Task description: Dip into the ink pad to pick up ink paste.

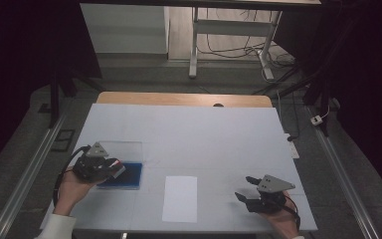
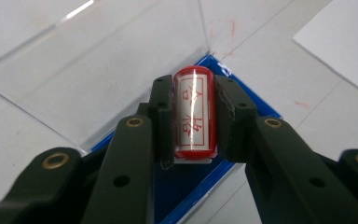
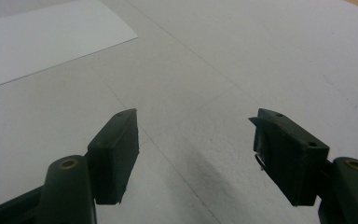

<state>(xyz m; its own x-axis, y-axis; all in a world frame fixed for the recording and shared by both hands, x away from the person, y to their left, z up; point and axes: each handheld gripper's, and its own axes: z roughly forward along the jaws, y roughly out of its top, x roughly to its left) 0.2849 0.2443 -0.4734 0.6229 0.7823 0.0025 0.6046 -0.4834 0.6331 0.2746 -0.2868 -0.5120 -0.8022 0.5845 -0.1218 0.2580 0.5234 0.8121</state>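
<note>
1. Over the blue ink pad, my left hand-held gripper is squeezed tight on a red stamp — I can see red marks on its white face.
2. Blue pad sits in a clear case with its lid open, at the left of the white worktop.
3. My right hand-held gripper waits wide open with nothing in it, low over the bare worktop.
4. I think I am at the inking step — the stamp is just above the pad.
5. Next I should carry the stamp over to the white paper and press it straight down.
</note>
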